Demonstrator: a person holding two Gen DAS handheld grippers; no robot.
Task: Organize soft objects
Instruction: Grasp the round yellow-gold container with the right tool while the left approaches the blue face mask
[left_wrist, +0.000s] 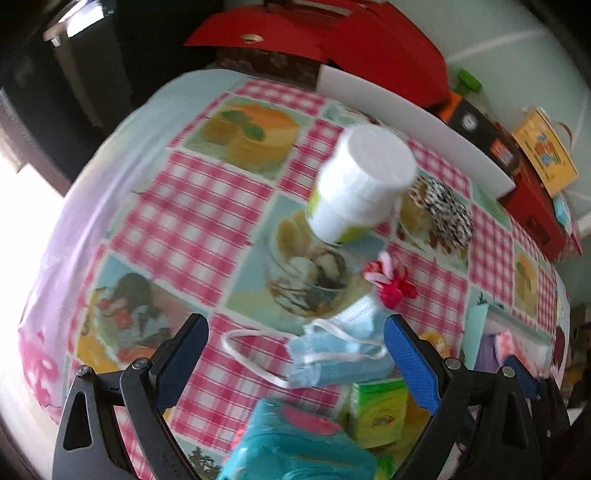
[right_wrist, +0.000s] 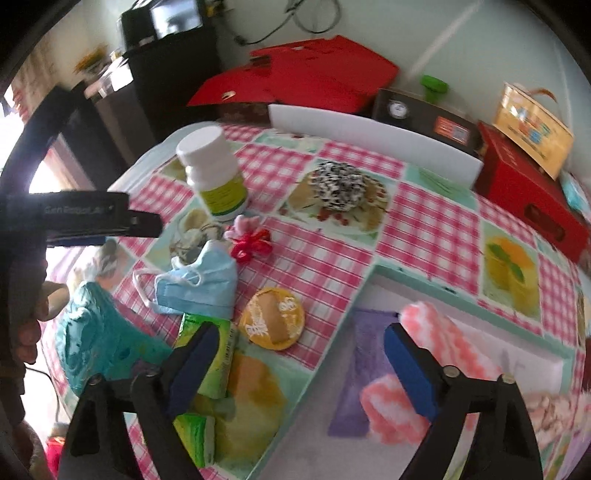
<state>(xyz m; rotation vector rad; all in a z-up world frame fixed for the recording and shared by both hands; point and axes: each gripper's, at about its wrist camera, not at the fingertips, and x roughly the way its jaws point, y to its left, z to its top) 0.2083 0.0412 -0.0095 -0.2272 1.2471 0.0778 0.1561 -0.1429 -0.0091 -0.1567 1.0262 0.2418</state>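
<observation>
Both grippers, left gripper (left_wrist: 295, 358) and right gripper (right_wrist: 301, 354), spread, empty; blue mask (left_wrist: 340, 354) apparently between left fingers.

The left gripper (left_wrist: 295, 350) hangs over the table's near edge with its jaws spread wide and nothing between them. The right gripper (right_wrist: 301, 347) is likewise agape — empty, near the near edge. Bare fingers (right_wrist: 27, 332) grip the left gripper's handle — seen at the left.
</observation>
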